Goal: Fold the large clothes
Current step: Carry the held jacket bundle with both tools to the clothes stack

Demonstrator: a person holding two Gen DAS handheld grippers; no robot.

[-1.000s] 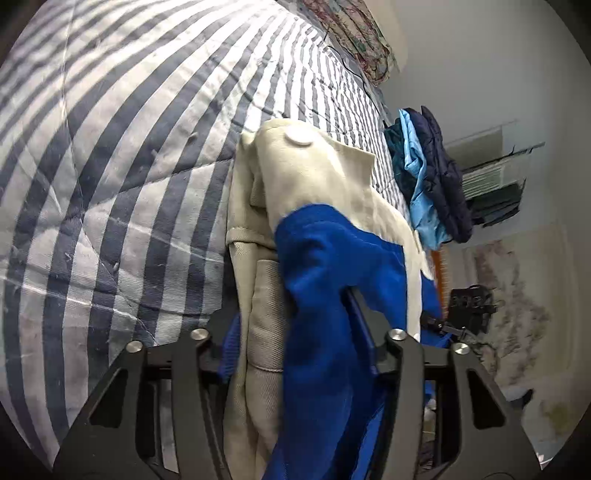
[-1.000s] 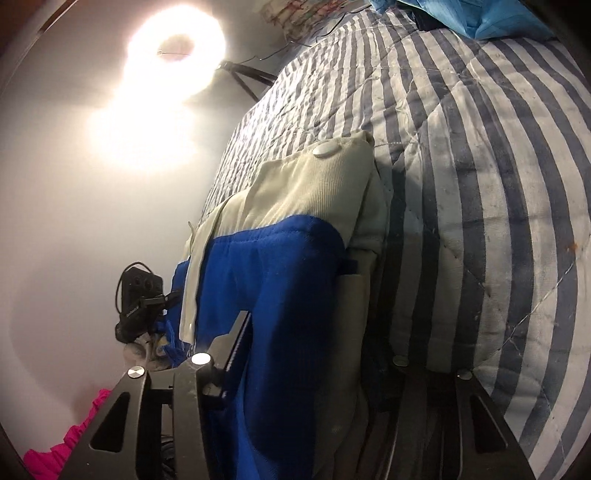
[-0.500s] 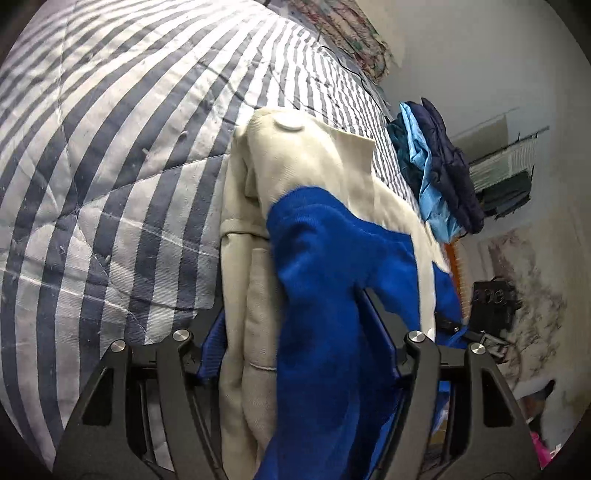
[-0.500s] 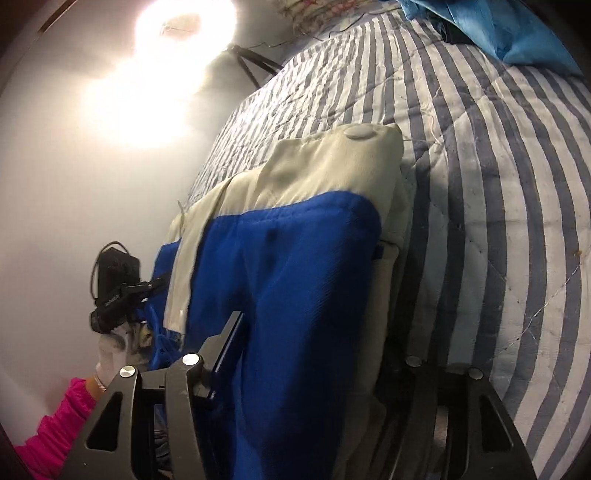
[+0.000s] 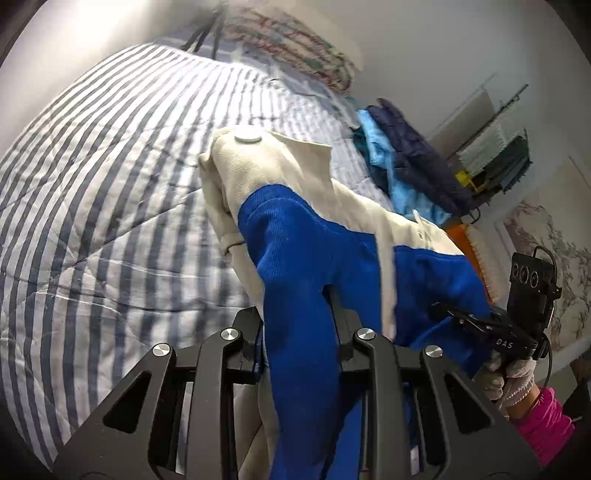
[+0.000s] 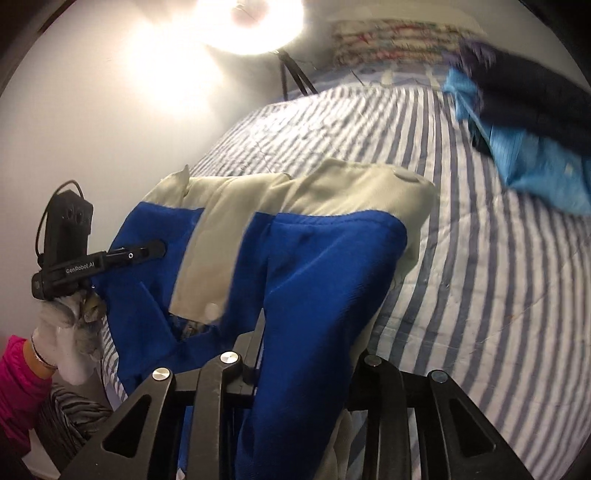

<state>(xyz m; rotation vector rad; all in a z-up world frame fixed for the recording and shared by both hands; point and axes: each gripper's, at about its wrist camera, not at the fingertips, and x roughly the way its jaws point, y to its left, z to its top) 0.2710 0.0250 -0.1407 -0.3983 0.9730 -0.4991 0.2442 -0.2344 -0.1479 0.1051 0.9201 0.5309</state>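
We are holding a big blue and cream jacket [image 5: 295,258] over the bed [image 5: 92,229], which is wearing a striped quilt. Our left tongs [image 5: 297,314] have just been closing, and they are pinching a fold of the blue cloth between their two fingers. Our right tongs [image 6: 306,343] have just been closing too, and they are squeezing another blue fold of the same jacket [image 6: 325,266]. The jacket is hanging between the two tongs, with its cream top part and a round button [image 5: 248,139] pointing away from us toward the far end of the bed. Its far part is lying on or just above the quilt; we cannot tell which.

In the left view we are seeing the right hand [image 5: 513,376] in a pale glove with a pink sleeve [image 5: 546,421]. A heap of dark blue and light blue clothes [image 5: 406,173] is lying at the bed's far side. In the right view a bright round lamp [image 6: 251,22] is shining on the wall.
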